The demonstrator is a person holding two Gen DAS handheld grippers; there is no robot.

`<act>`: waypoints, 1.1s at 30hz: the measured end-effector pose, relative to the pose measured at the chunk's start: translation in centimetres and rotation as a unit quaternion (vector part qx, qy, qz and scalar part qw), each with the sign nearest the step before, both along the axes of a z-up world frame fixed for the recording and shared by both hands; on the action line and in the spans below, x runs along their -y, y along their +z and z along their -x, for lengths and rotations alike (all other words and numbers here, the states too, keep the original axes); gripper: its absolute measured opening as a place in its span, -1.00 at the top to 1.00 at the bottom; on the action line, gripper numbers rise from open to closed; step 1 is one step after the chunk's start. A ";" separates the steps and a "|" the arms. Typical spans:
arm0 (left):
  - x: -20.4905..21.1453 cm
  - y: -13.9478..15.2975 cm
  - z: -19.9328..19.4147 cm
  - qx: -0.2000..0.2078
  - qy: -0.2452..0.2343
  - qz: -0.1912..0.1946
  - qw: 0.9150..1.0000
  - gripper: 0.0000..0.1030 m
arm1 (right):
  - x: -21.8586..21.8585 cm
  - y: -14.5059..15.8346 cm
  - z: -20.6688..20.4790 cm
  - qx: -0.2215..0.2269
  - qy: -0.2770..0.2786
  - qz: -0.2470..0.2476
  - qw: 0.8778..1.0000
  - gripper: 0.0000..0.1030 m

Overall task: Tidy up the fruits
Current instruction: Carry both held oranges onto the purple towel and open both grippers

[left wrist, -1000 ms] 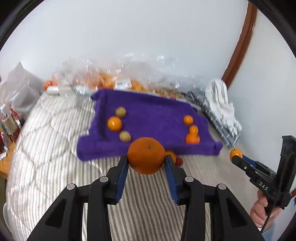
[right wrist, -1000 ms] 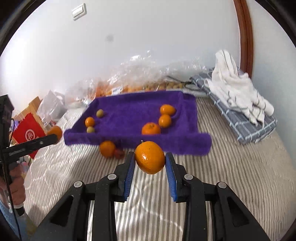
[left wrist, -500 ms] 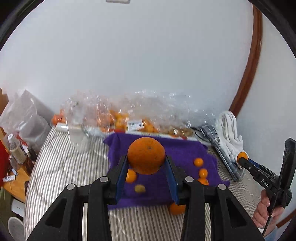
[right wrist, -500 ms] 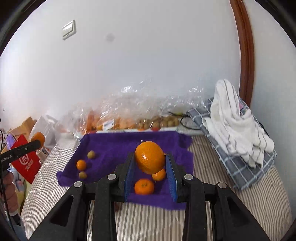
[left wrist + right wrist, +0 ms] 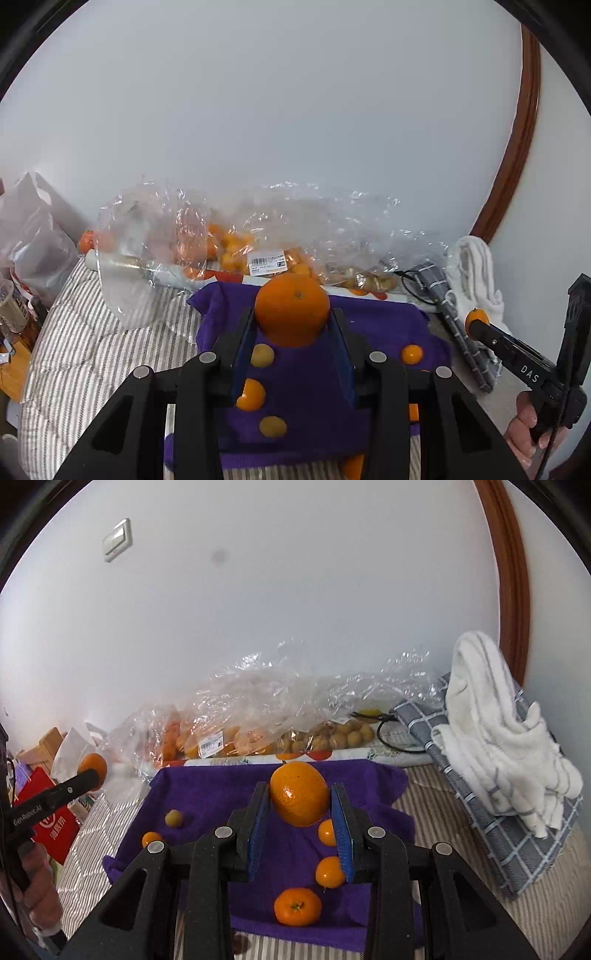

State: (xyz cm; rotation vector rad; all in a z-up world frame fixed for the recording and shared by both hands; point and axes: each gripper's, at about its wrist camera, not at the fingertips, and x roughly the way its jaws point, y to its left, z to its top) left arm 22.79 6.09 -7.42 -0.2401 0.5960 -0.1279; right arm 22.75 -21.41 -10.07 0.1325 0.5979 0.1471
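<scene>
Only the right wrist view shows the wall switch [image 5: 117, 540] and a red packet [image 5: 50, 823]; only the left wrist view shows a jar [image 5: 13, 308] at the bed's left edge. The left gripper [image 5: 291, 325] is clamped on a large orange [image 5: 291, 309], and the right gripper [image 5: 300, 806] is clamped on a smaller orange [image 5: 299, 794], both held above the purple towel [image 5: 221, 797]. Loose small fruits [image 5: 297, 906] lie on the towel, which is spread on a striped bed [image 5: 92, 343]. Clear fruit bags [image 5: 236, 236] line the white wall.
</scene>
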 end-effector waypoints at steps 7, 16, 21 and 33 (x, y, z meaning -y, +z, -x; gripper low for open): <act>0.4 -3.2 -1.6 -0.014 0.001 0.006 1.000 0.27 | 0.1 -2.4 -1.2 -0.014 0.012 0.006 1.000 0.36; 0.5 -4.8 -2.4 -0.028 0.005 -0.015 0.999 0.27 | -0.3 -3.8 -2.1 -0.028 0.018 0.012 0.999 0.36; 0.2 -5.4 -2.7 -0.036 0.007 -0.015 0.999 0.27 | -0.8 -5.0 -2.7 -0.045 0.028 0.013 0.999 0.36; 1.3 -7.3 -3.3 -0.069 -0.010 -0.022 0.997 0.27 | -3.4 -8.3 -3.9 -0.100 0.050 0.057 0.992 0.36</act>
